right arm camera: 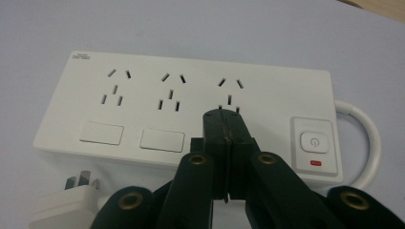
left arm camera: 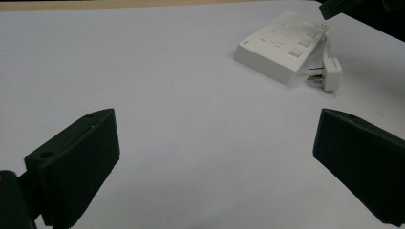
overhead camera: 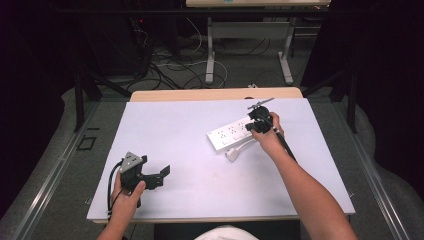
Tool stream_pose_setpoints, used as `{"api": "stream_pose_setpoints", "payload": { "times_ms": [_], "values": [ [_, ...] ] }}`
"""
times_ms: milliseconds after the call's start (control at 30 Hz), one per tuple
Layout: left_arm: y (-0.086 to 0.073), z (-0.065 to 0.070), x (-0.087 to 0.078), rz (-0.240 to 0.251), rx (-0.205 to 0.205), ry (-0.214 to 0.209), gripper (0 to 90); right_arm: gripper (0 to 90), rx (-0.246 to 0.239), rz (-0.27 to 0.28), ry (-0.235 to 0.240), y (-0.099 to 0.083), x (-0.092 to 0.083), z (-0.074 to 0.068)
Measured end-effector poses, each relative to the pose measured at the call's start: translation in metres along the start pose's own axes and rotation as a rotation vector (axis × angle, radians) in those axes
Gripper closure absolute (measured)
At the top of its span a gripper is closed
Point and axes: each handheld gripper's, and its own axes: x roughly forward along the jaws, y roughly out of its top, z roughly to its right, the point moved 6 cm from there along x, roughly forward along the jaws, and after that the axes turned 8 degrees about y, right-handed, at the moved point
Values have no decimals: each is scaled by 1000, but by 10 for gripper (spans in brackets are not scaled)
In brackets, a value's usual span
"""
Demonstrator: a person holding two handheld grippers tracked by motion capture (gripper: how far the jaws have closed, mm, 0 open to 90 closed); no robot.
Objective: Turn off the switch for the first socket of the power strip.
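A white power strip [overhead camera: 231, 134] lies on the white table top, right of centre, with three socket groups and a power button [right arm camera: 314, 142] with a small red mark below it. Its white plug [overhead camera: 233, 153] rests on the table beside it, on a short white cable [right arm camera: 370, 138]. My right gripper [right arm camera: 228, 114] is shut with nothing between its jaws, its tips over the strip's third socket group, close to the surface. In the high view the right gripper [overhead camera: 256, 124] sits at the strip's right end. My left gripper [overhead camera: 161, 176] rests near the front left, open and holding nothing.
The table top [overhead camera: 190, 125] is a white sheet with a wooden edge at the back. Beyond it are desk legs and cables on the floor. The strip [left arm camera: 282, 45] and plug [left arm camera: 327, 74] lie far ahead of the left jaws.
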Motion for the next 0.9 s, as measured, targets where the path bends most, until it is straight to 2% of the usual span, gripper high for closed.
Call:
{"api": "stream_pose_setpoints", "payload": {
  "times_ms": [67,167,367,633,900],
  "values": [
    [0,0,0,0,0,0,17,900,5,-8,-8,-1,2,1],
    [0,0,0,0,0,1,17,900,26,-32,8,-3,5,1],
    [0,0,0,-2,0,0,17,900,25,-47,3,-5,10,1],
    [-1,1,0,-10,2,-6,18,900,39,-56,11,-7,18,0],
    [-1,0,0,-11,2,-6,18,900,32,-47,28,-8,24,-2]
  ]
}}
